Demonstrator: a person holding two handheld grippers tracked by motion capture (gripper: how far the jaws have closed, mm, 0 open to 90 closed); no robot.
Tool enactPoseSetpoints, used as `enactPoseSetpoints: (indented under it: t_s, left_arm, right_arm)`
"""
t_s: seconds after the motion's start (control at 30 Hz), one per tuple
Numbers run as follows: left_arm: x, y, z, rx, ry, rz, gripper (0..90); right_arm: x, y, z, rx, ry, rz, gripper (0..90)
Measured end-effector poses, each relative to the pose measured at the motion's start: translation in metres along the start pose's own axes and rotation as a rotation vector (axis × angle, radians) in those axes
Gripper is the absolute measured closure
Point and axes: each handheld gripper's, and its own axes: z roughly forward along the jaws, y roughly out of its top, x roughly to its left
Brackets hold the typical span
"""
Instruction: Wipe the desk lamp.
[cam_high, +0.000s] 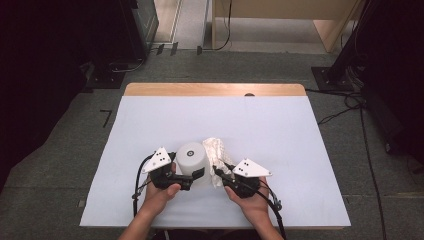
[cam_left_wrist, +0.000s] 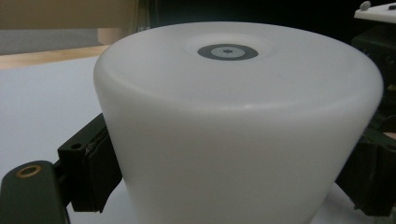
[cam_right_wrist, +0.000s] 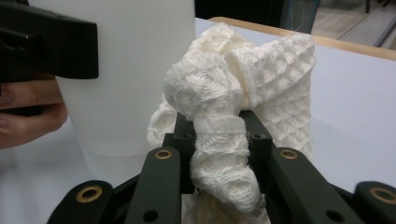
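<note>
My left hand comes in from the near edge of the counter, forearm angled slightly inward, and it holds the left tool low and level, pointing across toward my right. That tool is clamped on the white cup: one jaw lies against the cup's near side in the high view, and the left tool's own view shows black pads pressed to both flanks of the cup. The cup stands upside down on the counter, wider at the top than where it meets the surface, just left of the counter's middle and close to my edge.

Touching the cup's right side is a crumpled white waffle cloth. My right hand mirrors the left, wrist low, aiming the right tool up and to the left into the cloth's lower end. The right tool is pinched tight on a twisted fold of the cloth.

The left tool's view gives the grey ring mark on the cup's upturned base. The right tool's view gives the cloth's waffle weave, and my left fingers beside the cup.
</note>
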Motion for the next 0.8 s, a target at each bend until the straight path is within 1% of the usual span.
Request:
enactPoseSetpoints:
  t_s: [0.03, 0.1, 0.13, 0.23, 0.3, 0.37, 0.4, 0.43, 0.5, 0.6, 0.63, 0.67, 0.77, 0.8]
  left_arm:
    - [0.000, -0.001, 0.001, 0.001, 0.030, 0.009, 8.7]
    - [0.001, -0.004, 0.004, 0.026, 0.095, 0.050, 8.7]
    - [0.003, -0.006, 0.005, 0.038, 0.116, 0.060, 8.7]
    - [0.009, -0.011, 0.007, 0.057, 0.142, 0.053, 8.7]
    - [0.011, -0.014, 0.009, 0.074, 0.168, 0.066, 8.6]
    - [0.011, -0.017, 0.012, 0.096, 0.190, 0.088, 8.6]
    - [0.012, -0.018, 0.013, 0.110, 0.196, 0.099, 8.6]
    - [0.011, -0.019, 0.013, 0.108, 0.197, 0.108, 8.5]
    - [0.010, -0.019, 0.012, 0.115, 0.202, 0.114, 8.5]
    - [0.006, -0.021, 0.011, 0.103, 0.227, 0.118, 7.2]
    - [0.004, -0.022, 0.011, 0.101, 0.236, 0.108, 4.6]
    - [0.002, -0.022, 0.011, 0.108, 0.263, 0.098, 1.7]
    - [-0.007, -0.024, 0.013, 0.093, 0.335, 0.071, 0.0]
    - [-0.010, -0.024, 0.014, 0.094, 0.369, 0.069, 0.0]
  right_arm:
    - [-0.002, 0.000, -0.001, -0.004, -0.010, -0.004, 73.0]
    - [-0.006, 0.001, -0.004, -0.006, -0.026, 0.005, 73.0]
    - [-0.009, 0.002, -0.005, -0.011, -0.032, 0.015, 73.0]
    - [-0.020, 0.001, -0.010, -0.012, -0.067, 0.043, 73.0]
    - [-0.030, -0.001, -0.011, 0.003, -0.095, 0.074, 73.0]
    - [-0.039, -0.005, -0.013, 0.014, -0.120, 0.101, 73.0]
    - [-0.042, -0.007, -0.013, 0.022, -0.131, 0.114, 73.0]
    - [-0.045, -0.008, -0.013, 0.024, -0.140, 0.122, 73.0]
    - [-0.049, -0.009, -0.014, 0.024, -0.149, 0.132, 73.0]
    - [-0.051, -0.010, -0.014, 0.024, -0.152, 0.134, 73.0]
    - [-0.051, -0.010, -0.013, 0.023, -0.153, 0.133, 73.0]
    - [-0.051, -0.009, -0.014, 0.023, -0.153, 0.133, 73.0]
    - [-0.051, -0.009, -0.015, 0.020, -0.157, 0.125, 72.9]
    - [-0.051, -0.009, -0.015, 0.020, -0.160, 0.127, 72.9]
